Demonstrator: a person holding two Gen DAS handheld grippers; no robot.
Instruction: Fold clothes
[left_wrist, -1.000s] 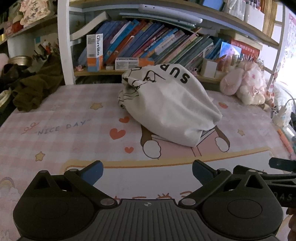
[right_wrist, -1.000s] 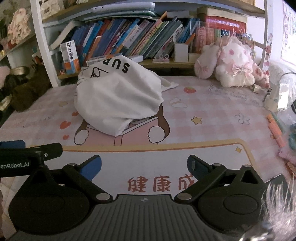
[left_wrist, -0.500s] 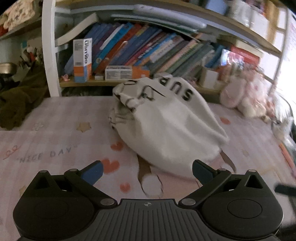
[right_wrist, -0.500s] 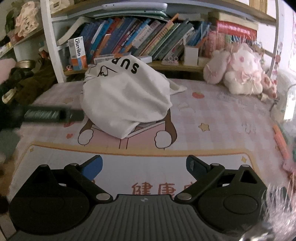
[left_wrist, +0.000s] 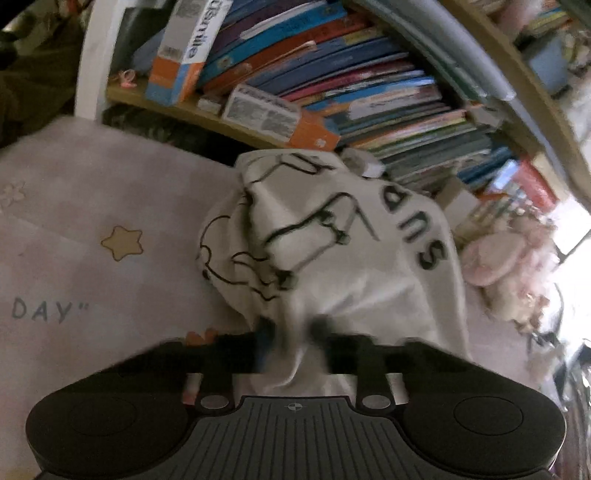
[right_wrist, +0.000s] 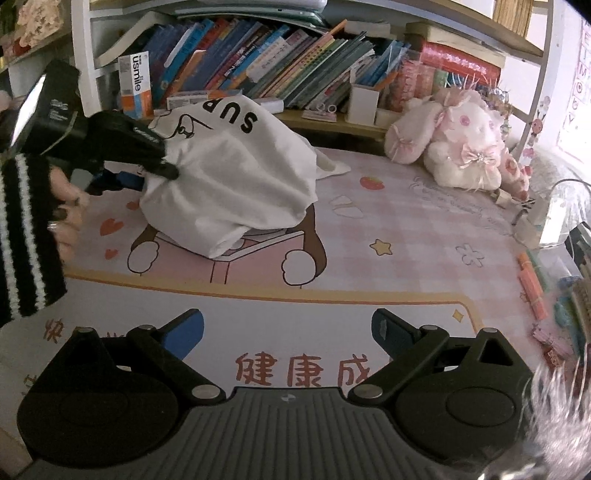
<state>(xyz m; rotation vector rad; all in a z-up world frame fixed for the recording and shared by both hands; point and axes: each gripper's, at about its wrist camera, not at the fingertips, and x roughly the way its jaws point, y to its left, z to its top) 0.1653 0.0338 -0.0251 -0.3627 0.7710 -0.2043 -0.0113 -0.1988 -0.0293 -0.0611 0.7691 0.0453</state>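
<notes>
White garment (right_wrist: 236, 184) bunched on mat (right_wrist: 424, 236), pinched by L tongs (left_wrist: 291, 343).

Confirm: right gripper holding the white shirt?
No. The right gripper is open over the printed mat, apart from the white shirt.

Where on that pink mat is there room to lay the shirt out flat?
Bare mat lies between the white shirt and the plush rabbit, and in front by the right gripper. The right edge with pens is crowded.
</notes>
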